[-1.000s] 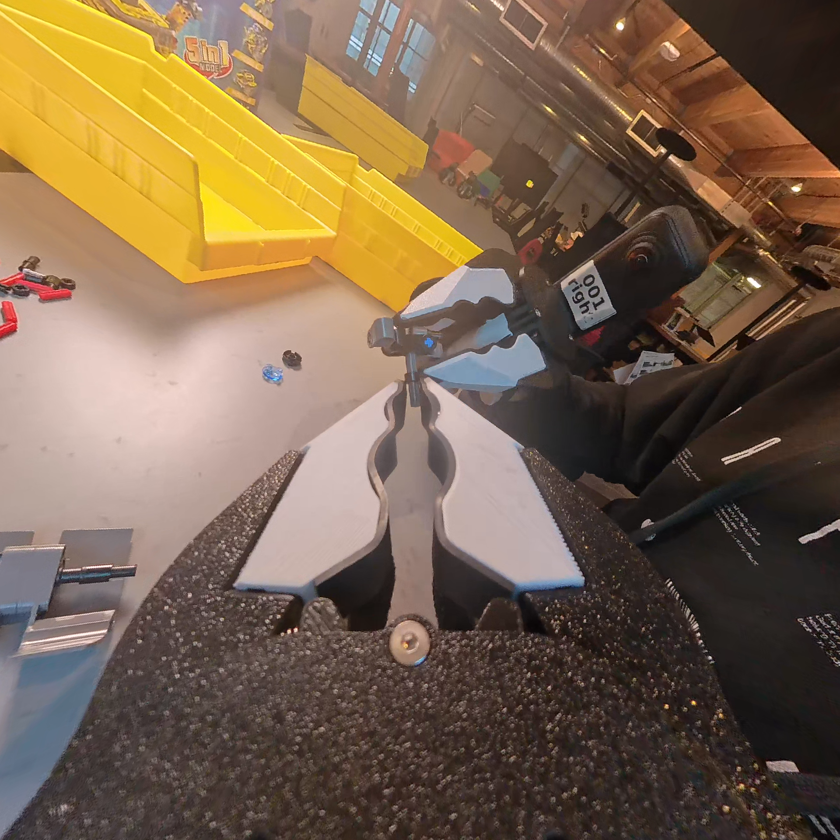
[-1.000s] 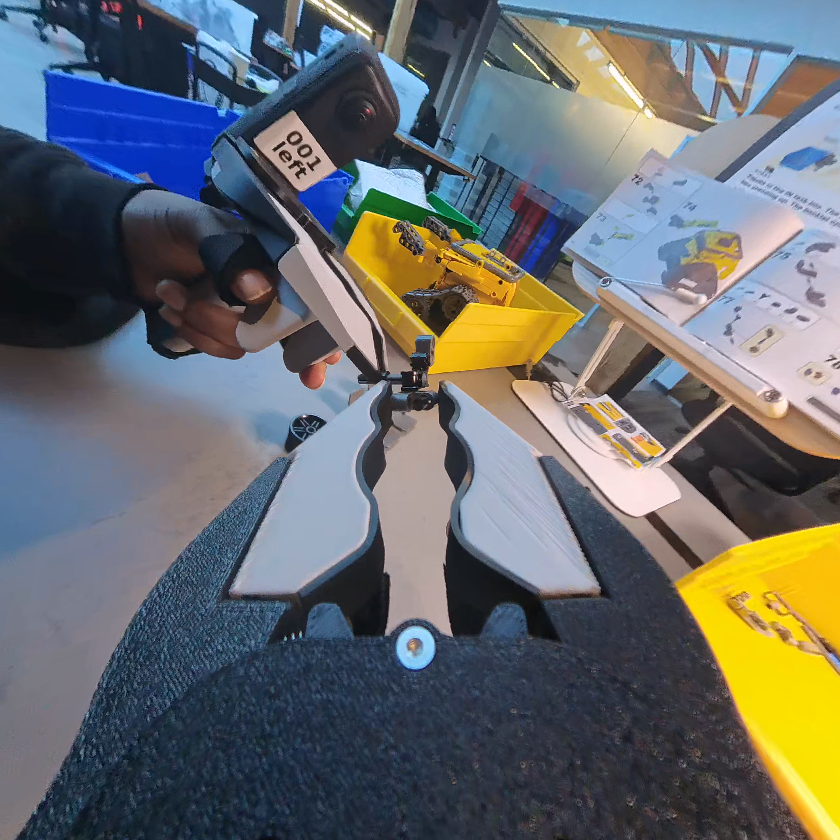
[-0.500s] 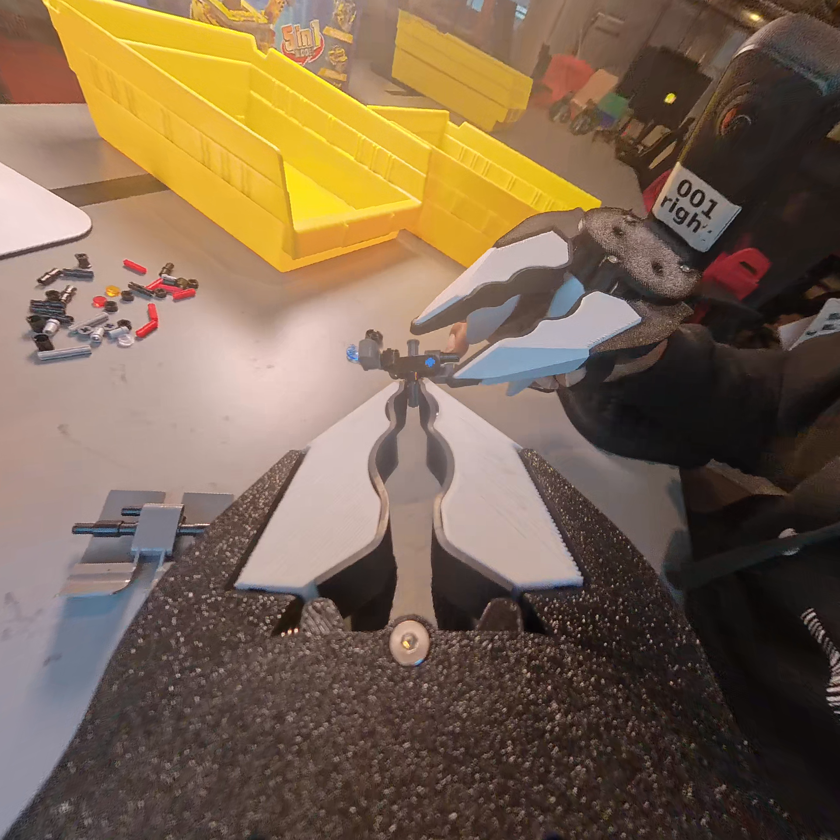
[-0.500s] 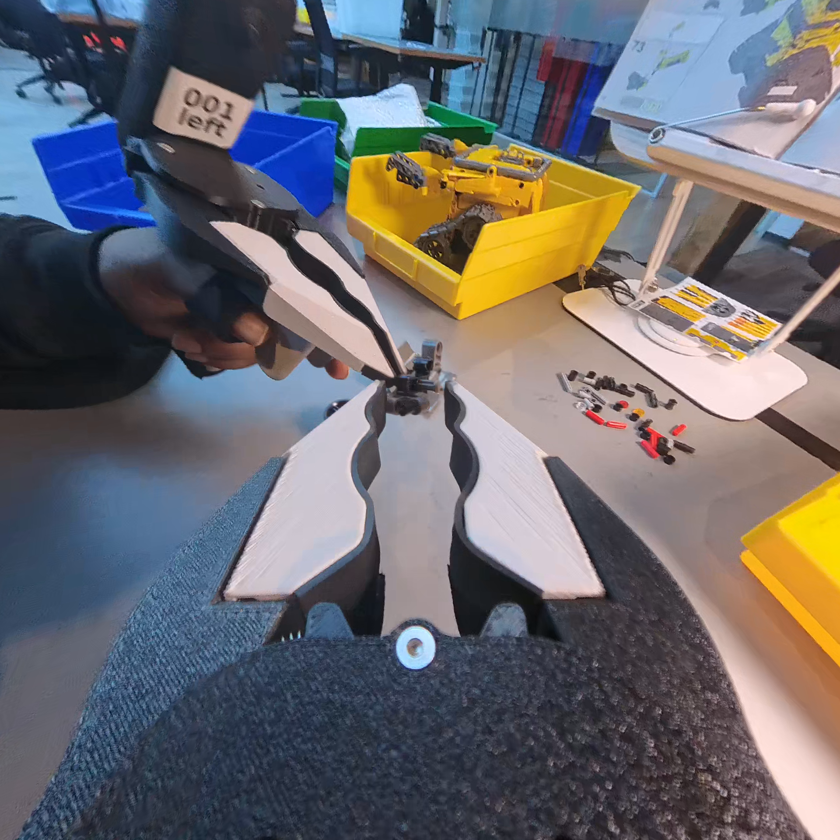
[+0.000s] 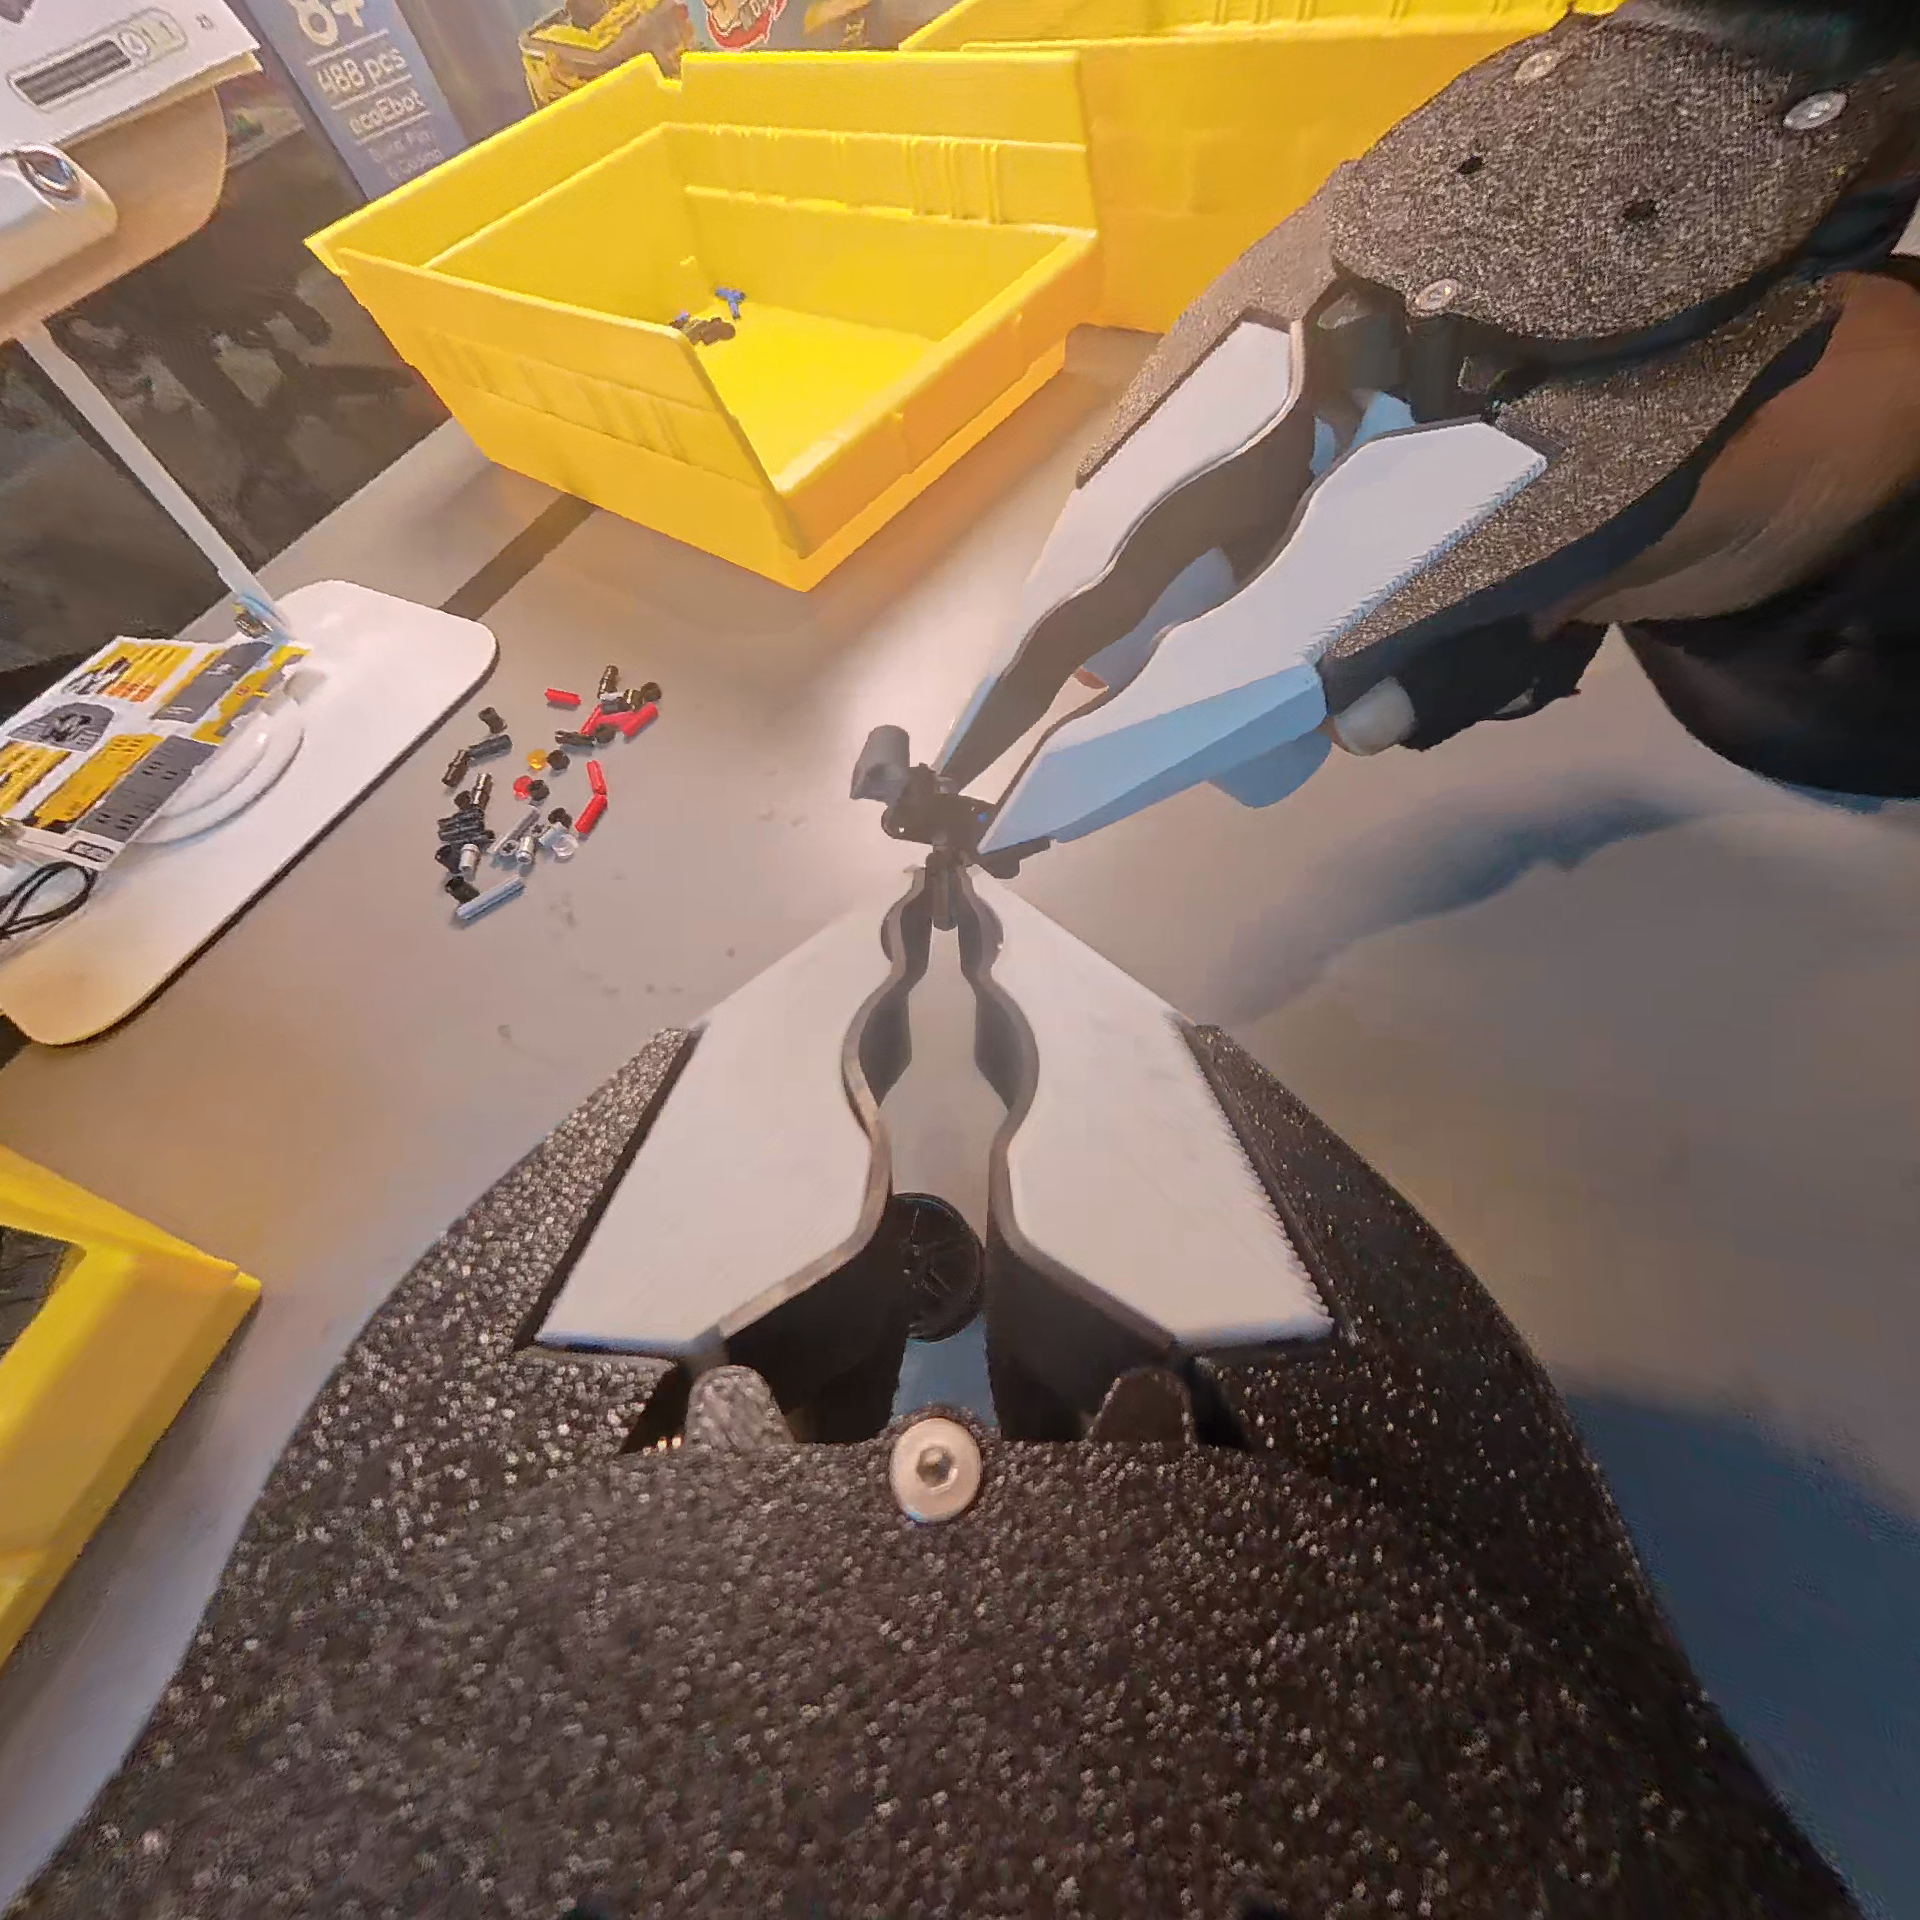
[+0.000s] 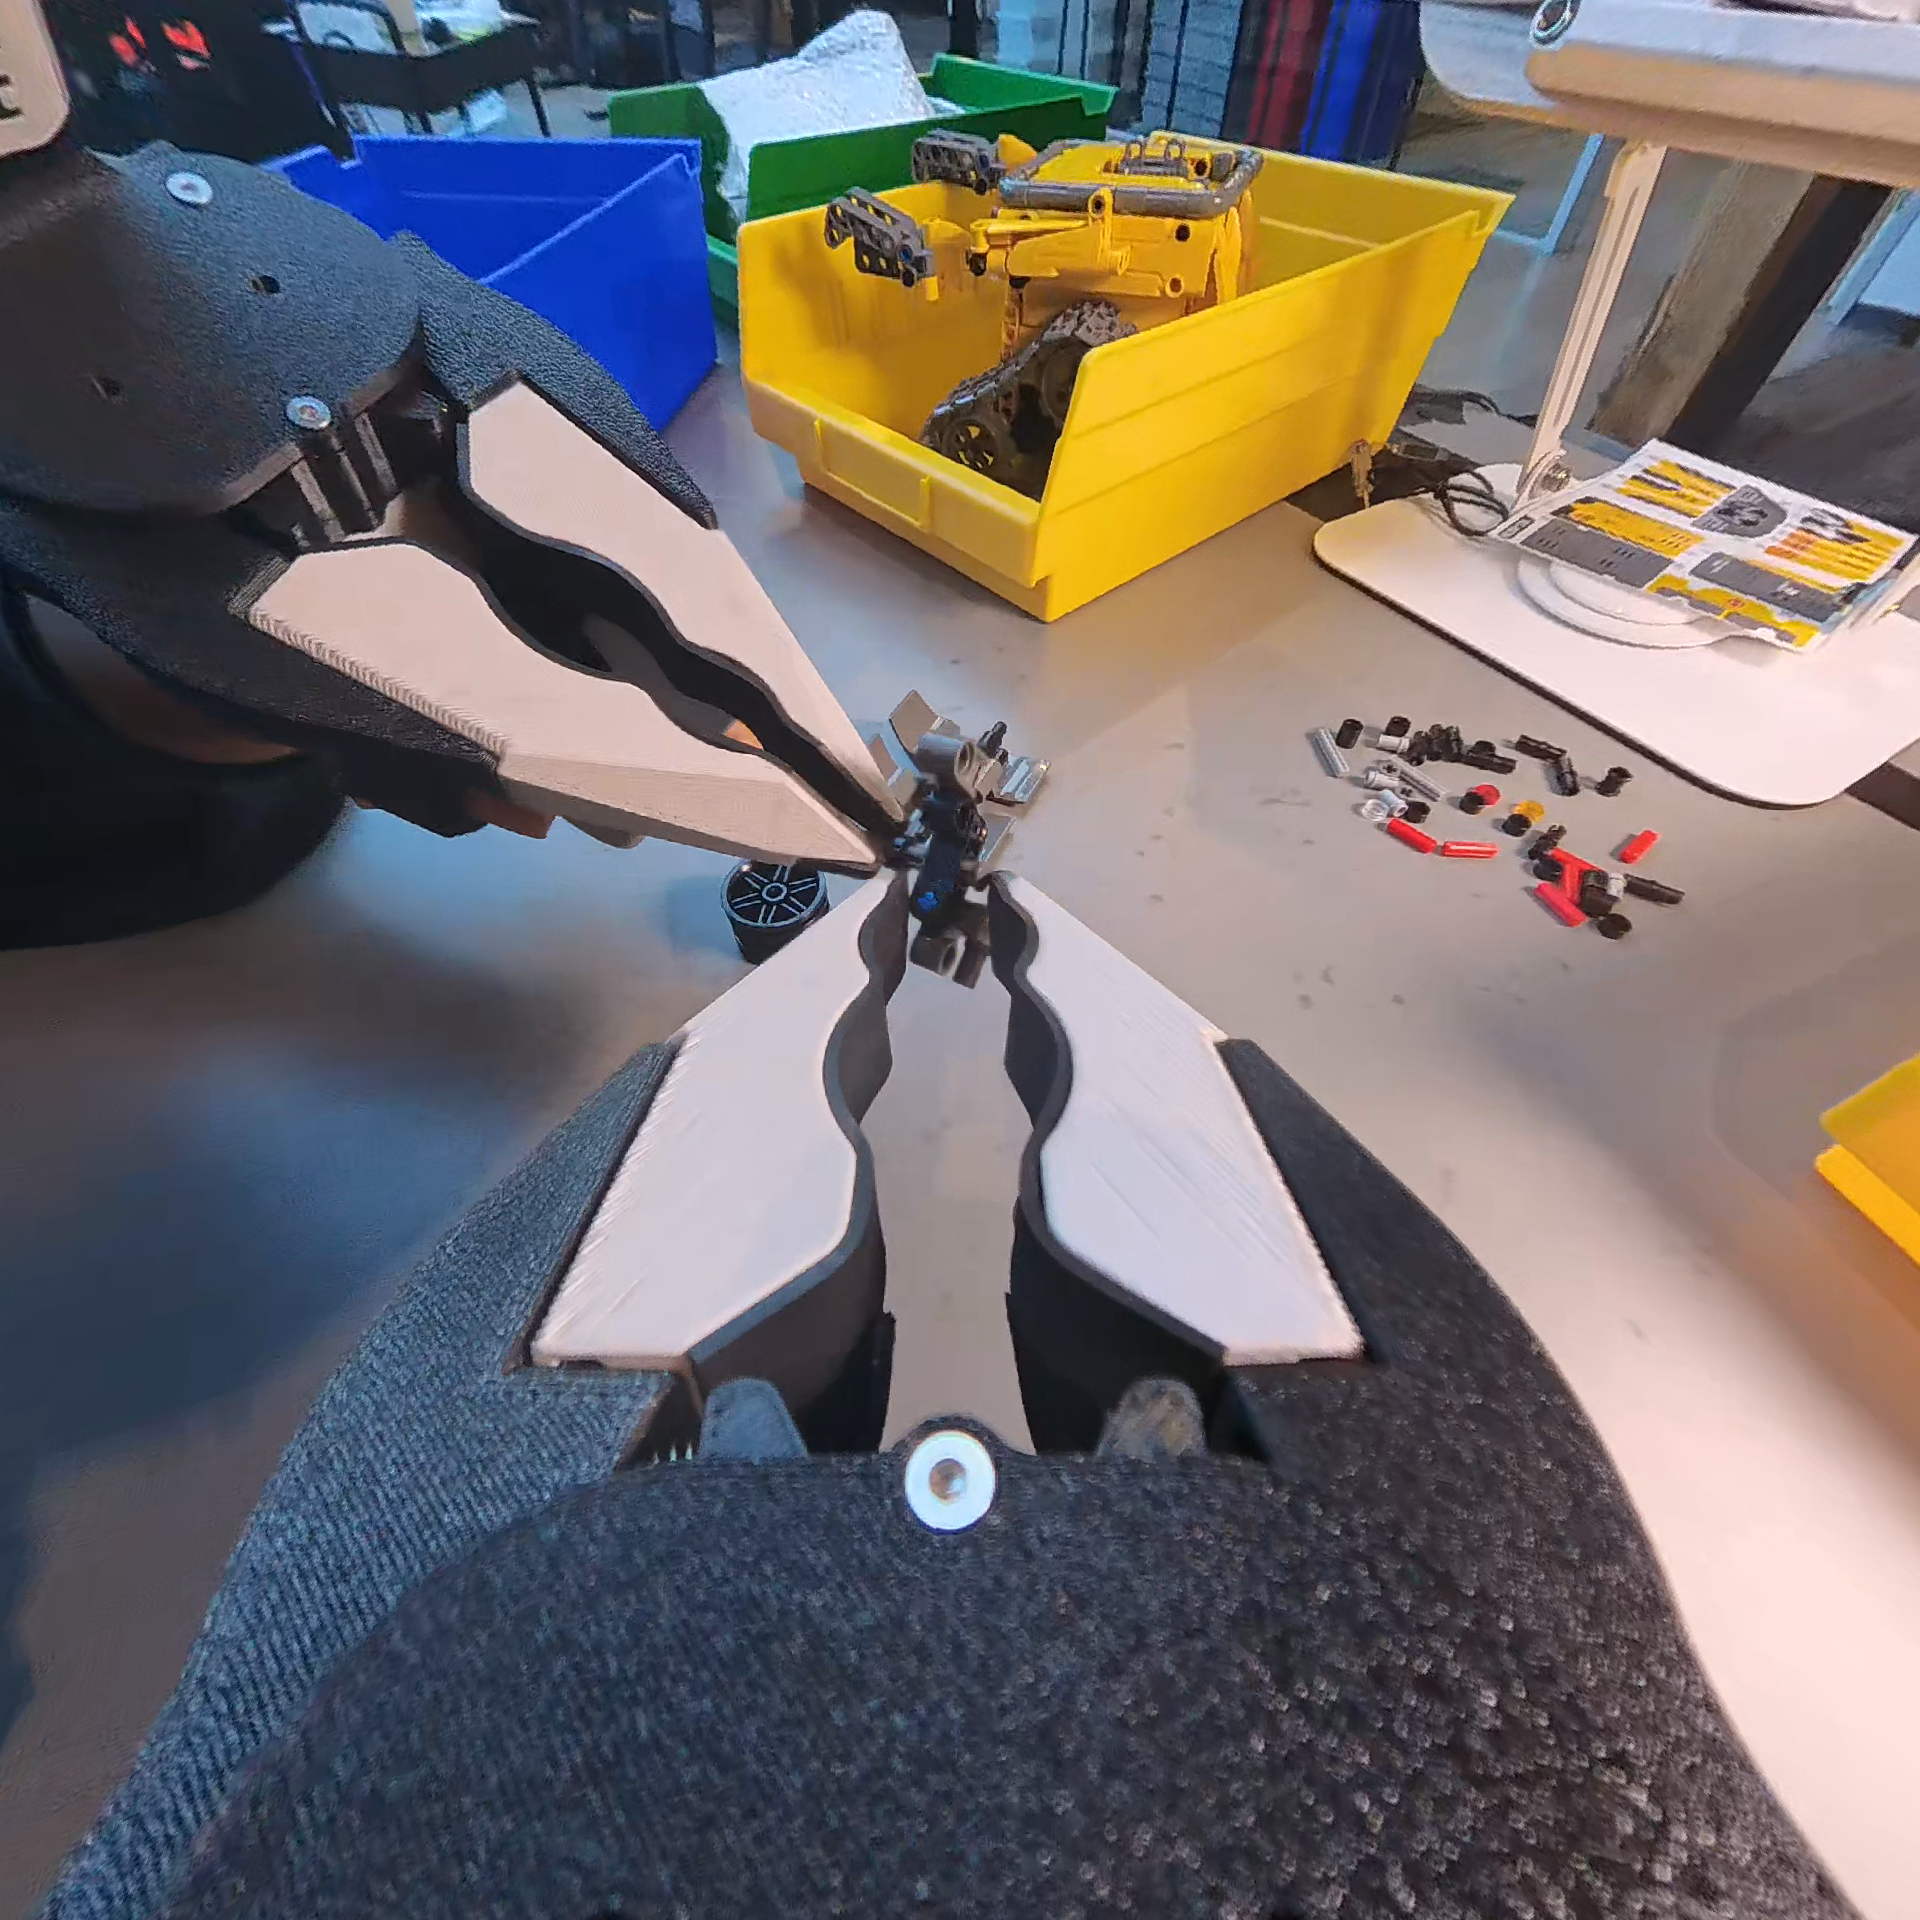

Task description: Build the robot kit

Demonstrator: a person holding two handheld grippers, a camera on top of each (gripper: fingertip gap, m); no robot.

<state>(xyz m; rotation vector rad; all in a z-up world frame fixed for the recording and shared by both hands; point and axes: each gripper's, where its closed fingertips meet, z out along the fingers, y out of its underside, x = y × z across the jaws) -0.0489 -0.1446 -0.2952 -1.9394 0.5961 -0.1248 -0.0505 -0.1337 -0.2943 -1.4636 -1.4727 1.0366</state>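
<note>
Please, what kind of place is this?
Probably a workshop or lab bench for building toy brick models. A grey table carries loose small parts, yellow bins, one holding a part-built tracked model, and a stand with printed building instructions. More coloured bins stand behind.

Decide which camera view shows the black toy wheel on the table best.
The right wrist view: the black toy wheel lies exposed beside the left hand-held gripper. In the left wrist view the black toy wheel shows only partly, between that gripper's fingers.

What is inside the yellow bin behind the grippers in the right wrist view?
The yellow bin holds a yellow tracked toy vehicle, leaning against its wall. The bin's front wall hides the floor beneath it.
</note>
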